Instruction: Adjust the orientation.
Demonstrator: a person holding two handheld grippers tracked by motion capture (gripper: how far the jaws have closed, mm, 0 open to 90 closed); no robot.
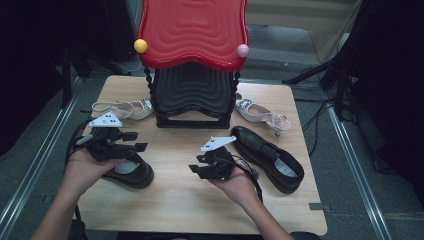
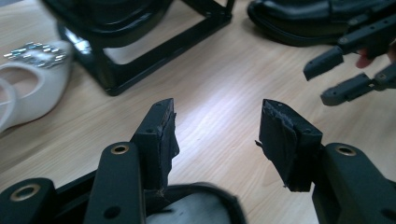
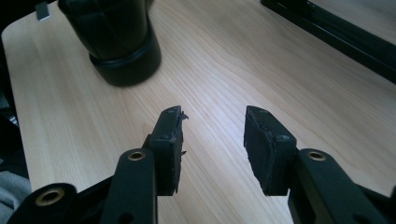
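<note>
Left gripper [image 1: 134, 141] above the left black leather shoe [image 1: 131, 172] near the table's [image 1: 175, 210] left edge; jaws released, nothing between them, only bare wood ahead. Right gripper [image 1: 198, 169] at mid-table, jaws apart and empty, just left of the right black leather shoe [image 1: 270, 157] lying toward the right edge. White strappy sandals [image 1: 122, 109] [image 1: 260, 115] flanking the black rack [image 1: 192, 97] at the far edge, red wavy shelf [image 1: 192, 30] on top.

A light wooden table [image 1: 200, 210] stands on grey floor [image 1: 30, 150], dark surroundings at both sides.
</note>
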